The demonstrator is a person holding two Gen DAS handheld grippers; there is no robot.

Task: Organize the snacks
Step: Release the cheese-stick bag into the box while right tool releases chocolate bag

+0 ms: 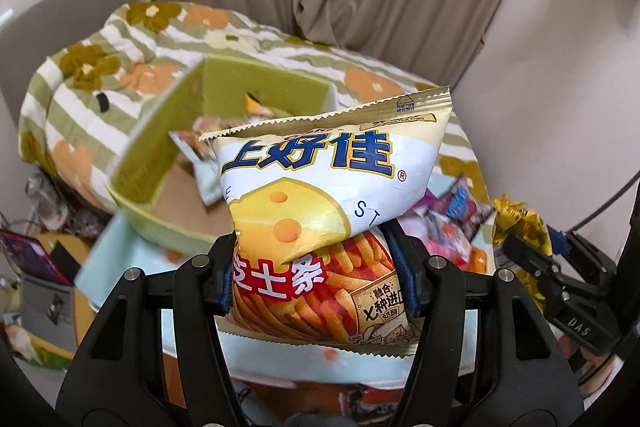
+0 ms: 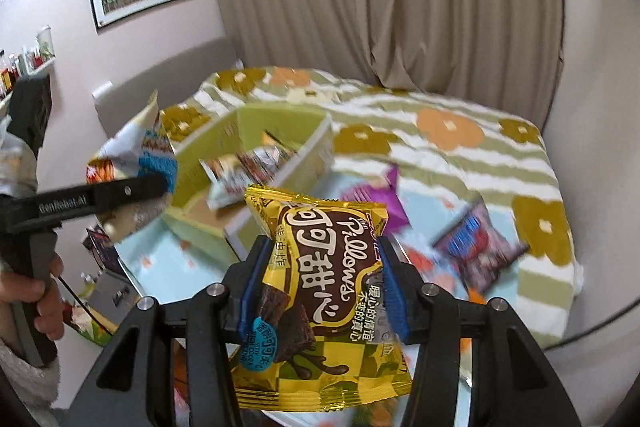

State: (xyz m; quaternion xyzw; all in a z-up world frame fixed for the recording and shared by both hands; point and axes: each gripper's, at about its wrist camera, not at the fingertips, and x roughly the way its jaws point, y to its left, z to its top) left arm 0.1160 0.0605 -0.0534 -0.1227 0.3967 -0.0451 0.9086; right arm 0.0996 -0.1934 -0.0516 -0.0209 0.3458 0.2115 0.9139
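Left gripper fingers pinch a cheese-stick bag; right gripper fingers pinch a Pillows packet.

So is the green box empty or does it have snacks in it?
Not empty. The green box is open on top, and a few snack packets already lie on its brown floor, though blur hides which kinds.

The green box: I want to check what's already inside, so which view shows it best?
The right wrist view: the green box sits clear of the held bag, several packets visible inside, though blurred. In the left wrist view the cheese-stick bag hides much of the box.
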